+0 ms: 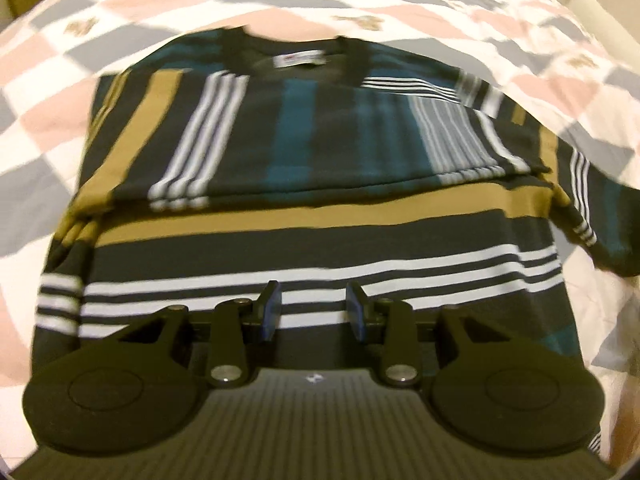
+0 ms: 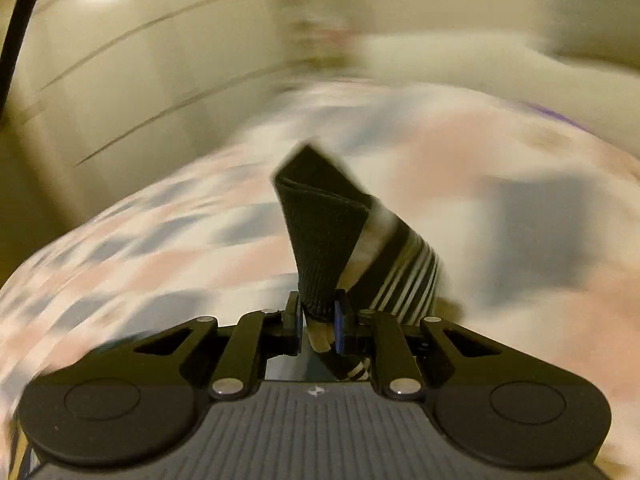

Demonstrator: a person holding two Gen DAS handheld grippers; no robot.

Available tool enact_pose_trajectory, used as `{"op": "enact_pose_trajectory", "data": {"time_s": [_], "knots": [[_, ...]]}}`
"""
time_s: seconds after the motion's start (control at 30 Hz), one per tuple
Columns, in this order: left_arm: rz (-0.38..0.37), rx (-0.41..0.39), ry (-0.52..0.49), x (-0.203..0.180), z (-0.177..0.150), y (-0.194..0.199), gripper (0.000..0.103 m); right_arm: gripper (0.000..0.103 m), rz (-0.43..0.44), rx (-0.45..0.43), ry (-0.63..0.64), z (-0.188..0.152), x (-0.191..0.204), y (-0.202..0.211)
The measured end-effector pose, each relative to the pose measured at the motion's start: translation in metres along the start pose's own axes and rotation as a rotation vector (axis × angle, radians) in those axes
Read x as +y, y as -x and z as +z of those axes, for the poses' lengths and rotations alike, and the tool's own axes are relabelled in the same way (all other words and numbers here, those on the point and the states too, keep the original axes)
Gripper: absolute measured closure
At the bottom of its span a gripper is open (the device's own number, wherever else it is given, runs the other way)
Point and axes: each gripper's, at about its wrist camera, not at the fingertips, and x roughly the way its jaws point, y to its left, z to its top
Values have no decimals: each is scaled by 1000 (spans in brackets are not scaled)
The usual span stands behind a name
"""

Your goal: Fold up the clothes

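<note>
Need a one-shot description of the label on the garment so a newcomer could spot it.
Start from the pink, grey and white checked bedspread; on it lies a striped sweater in black, teal, mustard and white. Go to its far edge, the black neckband. Just inside sits the small white label, the only plain white rectangle there, not a stripe.

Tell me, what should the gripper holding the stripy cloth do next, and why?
Probably carry it across and lay it flat. The right hand-held gripper is shut on a lifted sweater cuff, while the striped sweater lies half folded on the bedspread, and the left hand-held gripper is open.
</note>
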Motion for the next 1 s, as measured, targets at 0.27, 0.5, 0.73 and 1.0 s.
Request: {"op": "enact_pose_trajectory", "data": {"time_s": [0.27, 0.5, 0.73, 1.0], "knots": [[-60, 1, 142, 96, 7, 14, 79, 69, 410, 246, 329, -88, 211, -42], [-214, 34, 234, 122, 20, 1, 79, 50, 359, 459, 382, -155, 209, -25], [-398, 99, 440, 108, 41, -33, 70, 50, 251, 512, 215, -149, 137, -11], [-420, 144, 590, 91, 50, -55, 67, 46, 252, 521, 94, -153, 103, -19]]}}
